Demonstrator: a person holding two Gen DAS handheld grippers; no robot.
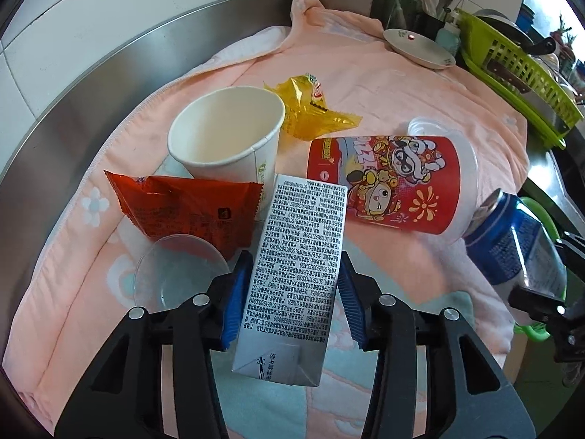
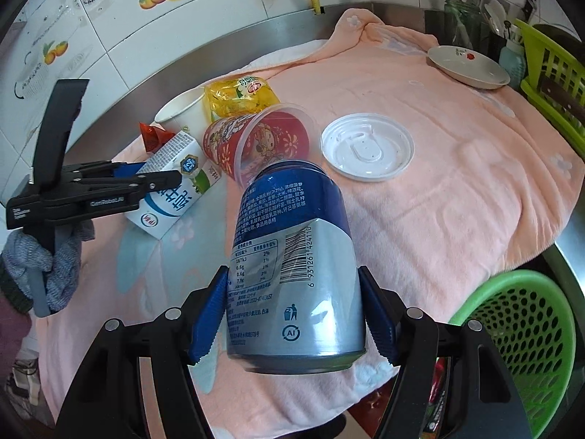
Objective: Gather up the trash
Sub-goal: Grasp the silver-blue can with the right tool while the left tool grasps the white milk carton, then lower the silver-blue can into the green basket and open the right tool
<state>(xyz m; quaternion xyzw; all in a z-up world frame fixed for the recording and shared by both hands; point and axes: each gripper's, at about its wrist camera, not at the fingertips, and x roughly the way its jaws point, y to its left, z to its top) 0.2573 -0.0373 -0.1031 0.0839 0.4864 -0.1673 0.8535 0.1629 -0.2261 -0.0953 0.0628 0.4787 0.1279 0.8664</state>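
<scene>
My left gripper (image 1: 292, 303) is shut on a milk carton (image 1: 296, 270), which also shows in the right wrist view (image 2: 175, 190). My right gripper (image 2: 292, 311) is shut on a blue and silver can (image 2: 292, 274), held above the pink towel (image 2: 457, 190); the can shows at the right of the left wrist view (image 1: 519, 241). On the towel lie a white paper cup (image 1: 226, 135), a red wrapper (image 1: 190, 208), a yellow wrapper (image 1: 310, 109), a red printed plastic cup on its side (image 1: 387, 183) and a white lid (image 2: 367, 152).
A green perforated basket (image 2: 526, 344) sits at the lower right beside the towel. A plate (image 2: 468, 66) rests at the far right, next to a green dish rack (image 2: 552, 84). A clear lid (image 1: 175, 274) lies near the left gripper. Tiled wall runs behind.
</scene>
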